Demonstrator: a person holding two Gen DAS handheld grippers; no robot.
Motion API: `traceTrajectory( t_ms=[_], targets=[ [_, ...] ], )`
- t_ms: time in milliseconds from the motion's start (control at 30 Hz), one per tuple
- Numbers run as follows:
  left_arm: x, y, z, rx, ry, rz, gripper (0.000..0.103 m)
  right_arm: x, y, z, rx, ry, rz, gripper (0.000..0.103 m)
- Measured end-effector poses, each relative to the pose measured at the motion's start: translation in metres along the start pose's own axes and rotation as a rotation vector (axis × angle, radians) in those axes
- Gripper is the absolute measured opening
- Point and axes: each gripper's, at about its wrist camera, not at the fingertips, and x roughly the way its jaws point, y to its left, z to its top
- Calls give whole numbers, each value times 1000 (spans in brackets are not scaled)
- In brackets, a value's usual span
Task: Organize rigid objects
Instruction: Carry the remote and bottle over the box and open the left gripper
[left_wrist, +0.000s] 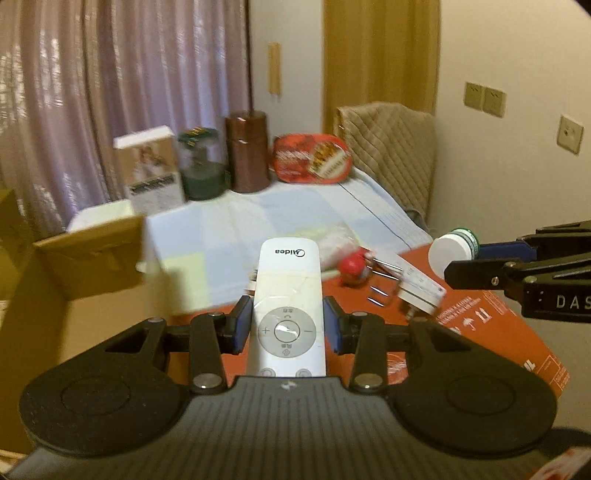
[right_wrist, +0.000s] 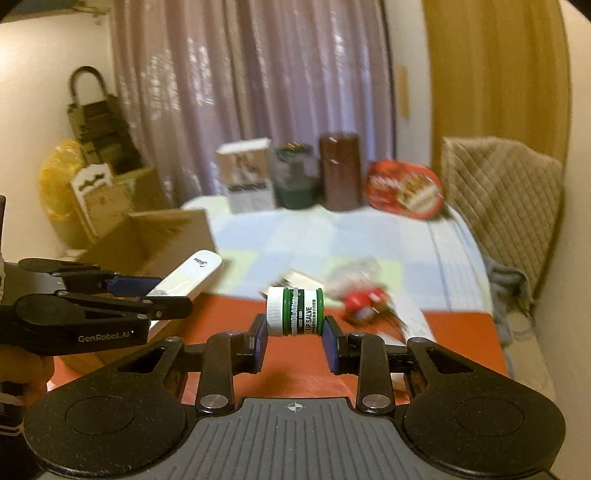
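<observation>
Left gripper (left_wrist: 287, 328) clamps remote (left_wrist: 288, 302) across narrow sides, long axis forward. Right gripper (right_wrist: 294, 332) pinches salve jar (right_wrist: 294, 312) end to end, sideways. Both above red box (right_wrist: 458, 332); open carton (right_wrist: 162, 236) far left, likely destination.

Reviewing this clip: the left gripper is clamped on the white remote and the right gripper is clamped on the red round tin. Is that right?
Not quite. The left gripper is indeed clamped on the white remote, but the right gripper holds a small green lip salve jar with a white lid, as the right wrist view shows. The red round tin leans at the table's far end, untouched.
</observation>
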Motion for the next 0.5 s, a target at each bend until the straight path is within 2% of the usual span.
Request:
traceTrajectory(
  t_ms=[233, 500],
  targets=[
    [-43, 61, 2, -21, -16, 109, 36, 11, 65, 22, -63, -9, 118, 28],
    [-73, 137, -17, -61, 19, 245, 36, 56, 138, 34, -135, 26, 235, 28]
  ],
)
